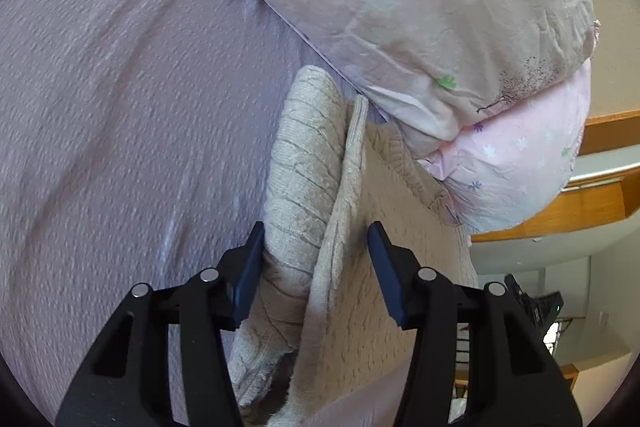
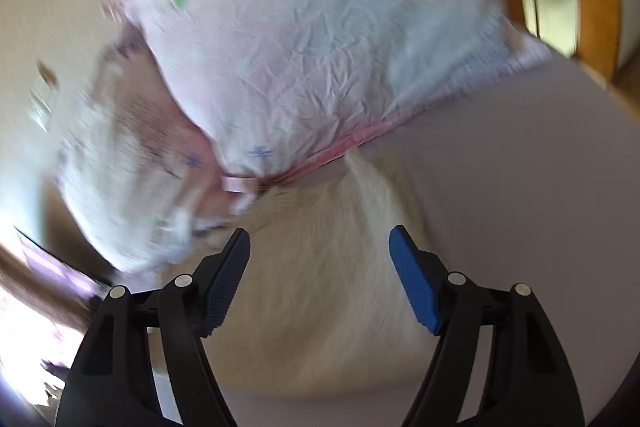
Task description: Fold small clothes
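A beige cable-knit sweater point(image 1: 304, 187) lies on a lilac bedsheet point(image 1: 120, 107). One part is folded over into a raised ridge. My left gripper point(image 1: 316, 239) is open, its blue-padded jaws standing either side of that ridge, close above the knit. In the right wrist view the same sweater point(image 2: 320, 267) shows as a blurred cream patch. My right gripper point(image 2: 320, 243) is open and empty just over it.
A large pale floral pillow point(image 1: 420, 7) lies at the sweater's far edge, with a pink pillow point(image 1: 512, 163) under it; they fill the right wrist view point(image 2: 300, 47). A wooden bed frame point(image 1: 592, 203) runs along the right side.
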Available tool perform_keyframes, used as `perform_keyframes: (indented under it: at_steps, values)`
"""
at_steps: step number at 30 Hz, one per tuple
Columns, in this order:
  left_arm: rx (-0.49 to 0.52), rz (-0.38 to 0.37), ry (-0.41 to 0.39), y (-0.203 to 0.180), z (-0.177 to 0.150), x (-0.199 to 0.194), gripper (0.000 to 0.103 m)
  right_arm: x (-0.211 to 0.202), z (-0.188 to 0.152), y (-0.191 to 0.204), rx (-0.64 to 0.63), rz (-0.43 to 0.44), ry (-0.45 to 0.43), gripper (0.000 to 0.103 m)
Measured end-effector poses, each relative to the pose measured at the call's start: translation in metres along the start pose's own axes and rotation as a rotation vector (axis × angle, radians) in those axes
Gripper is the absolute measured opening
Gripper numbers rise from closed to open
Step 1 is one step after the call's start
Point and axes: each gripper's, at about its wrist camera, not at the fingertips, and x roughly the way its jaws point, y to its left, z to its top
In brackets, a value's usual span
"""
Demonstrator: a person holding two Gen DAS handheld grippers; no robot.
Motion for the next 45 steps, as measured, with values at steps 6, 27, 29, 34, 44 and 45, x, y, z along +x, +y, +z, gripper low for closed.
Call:
perform_keyframes:
  at_steps: [6, 27, 29, 34, 44, 45]
  values:
    - [-0.004, 0.068, -0.053, -0.015, -0.004, 0.004, 0.068, 0.084, 0.039, -0.021, -0.085, -0.121, 0.184, 0.0]
    - [0.189, -0.382, 0.149, -0.28, -0.088, 0.108, 0.03, -0.057, -0.011, -0.142, 0.192, 0.042, -0.005, 0.07]
    - [0.173, -0.45, 0.279, -0.297, -0.107, 0.147, 0.031, -0.063, -0.014, -0.153, 0.217, 0.042, 0.004, 0.07]
    - [0.208, -0.308, 0.107, -0.263, -0.093, 0.114, 0.065, -0.077, -0.01, -0.171, 0.262, 0.15, 0.021, 0.07]
    - [0.129, 0.042, 0.17, -0.162, -0.085, 0.131, 0.078, 0.031, 0.01, -0.148, 0.333, 0.258, 0.357, 0.085]
    - [0.134, 0.038, 0.185, -0.164, -0.084, 0.14, 0.079, 0.037, 0.009, -0.144, 0.329, 0.272, 0.369, 0.085]
